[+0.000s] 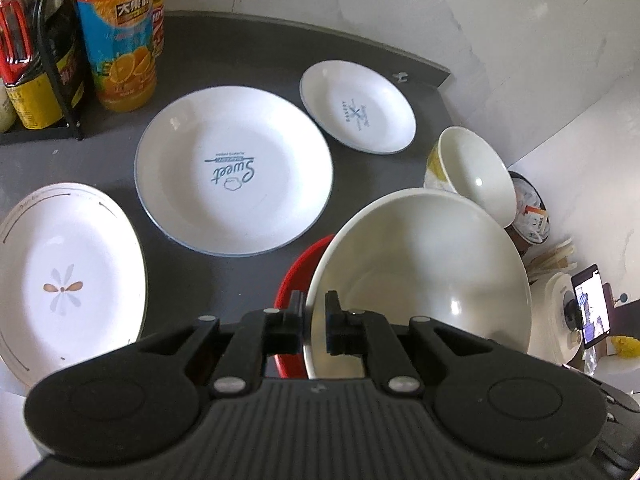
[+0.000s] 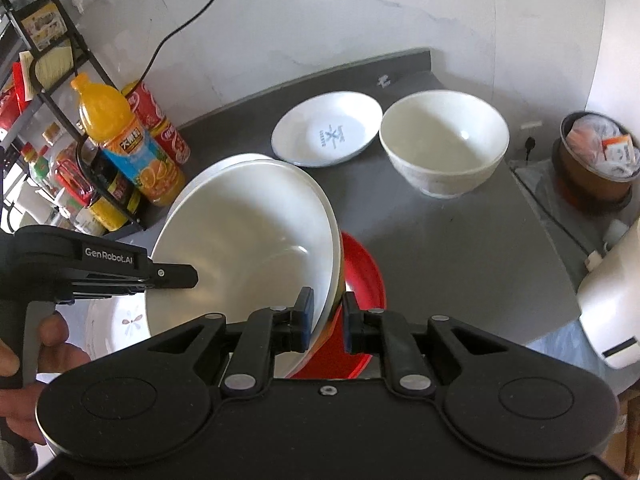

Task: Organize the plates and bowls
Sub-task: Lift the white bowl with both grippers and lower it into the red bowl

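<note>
My left gripper (image 1: 315, 308) is shut on the near rim of a large white bowl (image 1: 420, 272), held tilted above a red dish (image 1: 296, 280) on the grey counter. In the right wrist view my right gripper (image 2: 327, 312) clamps the same bowl (image 2: 240, 232) at its lower rim, over the red dish (image 2: 364, 276). A left finger (image 2: 176, 275) reaches in from the left. A "Sweet" plate (image 1: 234, 168), a small plate (image 1: 358, 106) (image 2: 326, 128), a flower plate (image 1: 60, 280) (image 2: 116, 324) and a small white bowl (image 1: 476, 176) (image 2: 444, 148) rest on the counter.
An orange juice bottle (image 1: 120, 40) (image 2: 132, 144), a red can (image 2: 160, 124) and a black rack of sauce bottles (image 1: 36, 60) line the back left. A full bin (image 2: 596, 160) and a white appliance (image 2: 612, 300) stand off the counter's right edge. A hand (image 2: 24, 360) holds the left gripper.
</note>
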